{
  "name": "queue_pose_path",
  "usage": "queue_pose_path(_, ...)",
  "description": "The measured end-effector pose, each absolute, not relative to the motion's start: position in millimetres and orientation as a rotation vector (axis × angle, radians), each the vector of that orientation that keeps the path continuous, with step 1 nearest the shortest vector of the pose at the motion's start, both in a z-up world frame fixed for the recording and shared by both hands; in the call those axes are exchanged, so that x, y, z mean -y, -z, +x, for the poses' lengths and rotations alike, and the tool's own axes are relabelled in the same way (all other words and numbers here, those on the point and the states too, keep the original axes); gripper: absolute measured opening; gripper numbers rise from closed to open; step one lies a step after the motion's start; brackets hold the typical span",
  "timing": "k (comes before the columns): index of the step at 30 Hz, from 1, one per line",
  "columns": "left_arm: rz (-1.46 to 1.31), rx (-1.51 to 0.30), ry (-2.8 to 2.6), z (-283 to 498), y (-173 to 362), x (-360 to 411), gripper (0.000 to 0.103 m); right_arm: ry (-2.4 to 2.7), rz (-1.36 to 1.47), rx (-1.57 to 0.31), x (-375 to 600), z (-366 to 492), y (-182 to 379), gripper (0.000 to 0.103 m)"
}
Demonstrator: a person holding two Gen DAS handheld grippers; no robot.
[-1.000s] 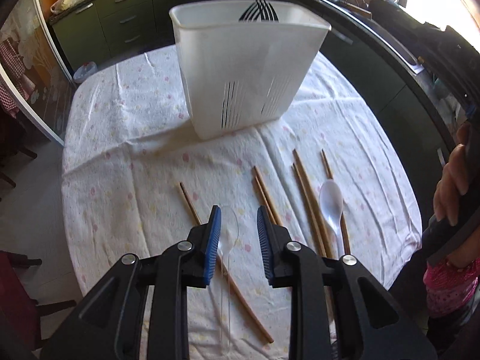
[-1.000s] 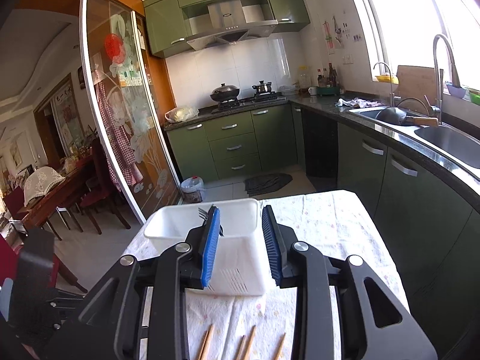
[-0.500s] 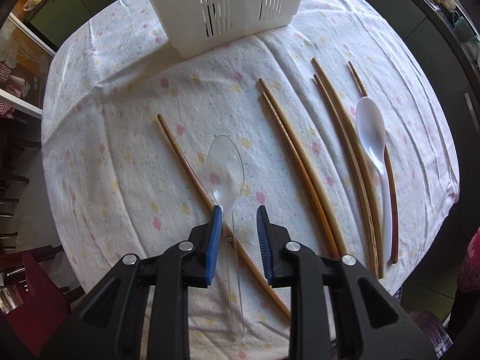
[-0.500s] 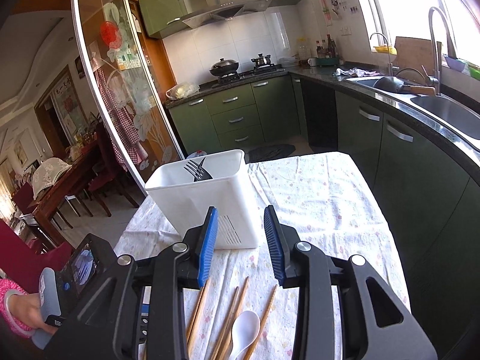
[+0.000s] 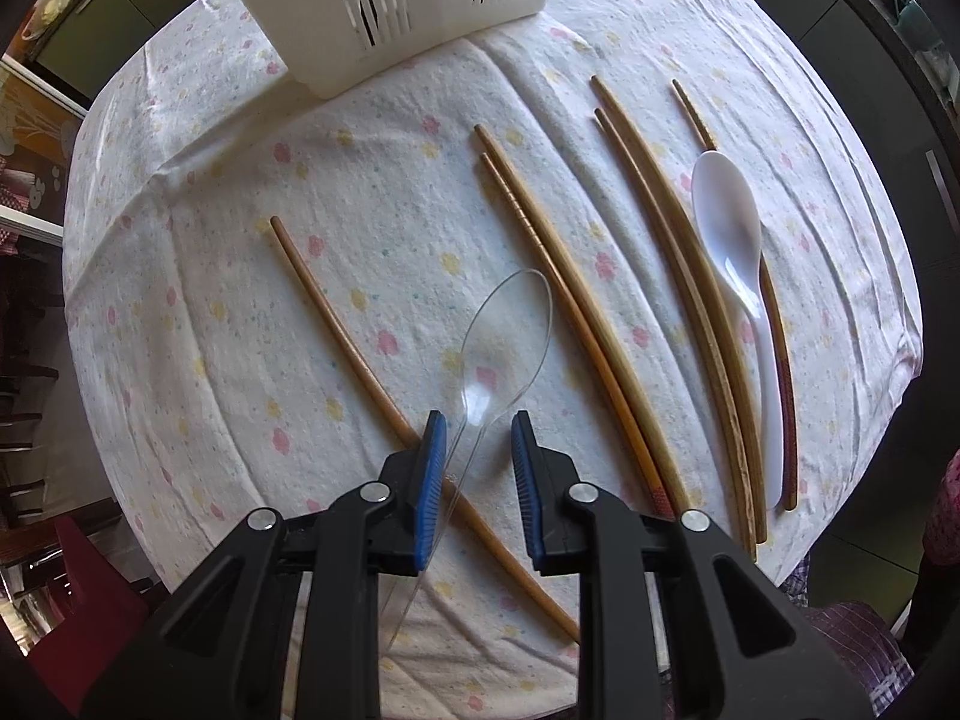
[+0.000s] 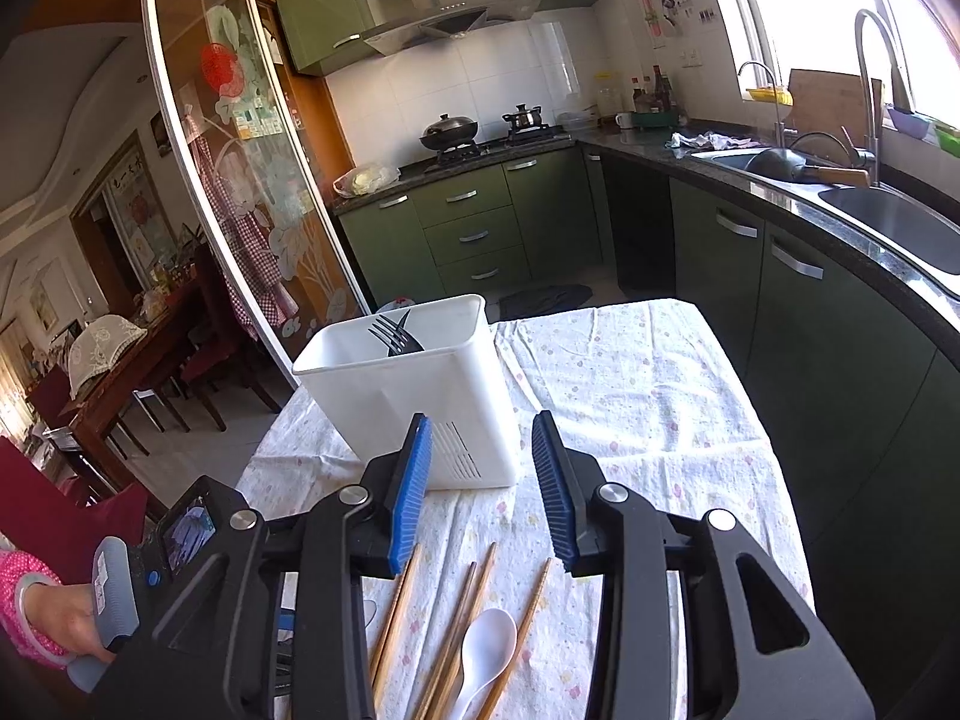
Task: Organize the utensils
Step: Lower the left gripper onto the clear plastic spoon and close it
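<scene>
From the left wrist we look almost straight down, close over the flowered white tablecloth (image 5: 372, 228). From the right wrist we look level, across the kitchen. We see the slotted white plastic bin (image 5: 390, 6) (image 6: 414, 402) in both views.

The tablecloth (image 5: 372, 252) is white, dotted with small pink and yellow flowers. The slotted utensil bin (image 6: 420, 414) is plain white — black fork tines (image 6: 393, 333) show inside. The chopsticks (image 5: 576, 312) are tan wood; one spoon (image 5: 729, 252) is opaque white, the other spoon (image 5: 504, 348) clear. Both grippers are black with blue pads (image 6: 411, 492) — the cabinets (image 6: 474, 228) olive green.
</scene>
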State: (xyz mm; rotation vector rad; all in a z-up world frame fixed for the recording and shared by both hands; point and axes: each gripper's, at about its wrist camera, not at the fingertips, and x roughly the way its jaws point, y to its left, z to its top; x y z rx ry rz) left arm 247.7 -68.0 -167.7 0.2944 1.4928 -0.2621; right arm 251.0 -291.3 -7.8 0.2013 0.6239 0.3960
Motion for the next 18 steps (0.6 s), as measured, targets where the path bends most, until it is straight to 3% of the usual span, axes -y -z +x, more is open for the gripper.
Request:
queue_pose_path(3,0.341,-1.486,0.273,247,169,75,0.009,-0.400,0.198,-0.636,290,250,9,0.035)
queue_pose_path(6,0.361,-1.488,0.286,249,169,78,0.009,-0.409,0.185,-0.662,286,249,10,0.037)
queue_pose_path(9,0.355,-1.487,0.293,253,168,77,0.008,-0.425,0.174,-0.734,281,248,15,0.051)
queue_pose_path(12,0.332,-1.477,0.300,255,164,69,0.008,-0.428,0.129,-0.862,271,247,24,0.051)
queue_pose_path(13,0.318,-1.469,0.305,253,162,66,0.008,-0.431,0.111,-0.916,269,248,28,0.049)
queue_pose_path(15,0.295,-1.448,0.312,252,151,57,0.008,-0.449,0.089,-1.041,263,250,43,0.022)
queue_pose_path(17,0.284,-1.425,0.320,250,143,54,0.008,-0.462,0.073,-1.169,257,251,63,0.010)
queue_pose_path(18,0.280,-1.417,0.326,249,139,53,0.008,-0.463,0.064,-1.228,253,251,73,0.008)
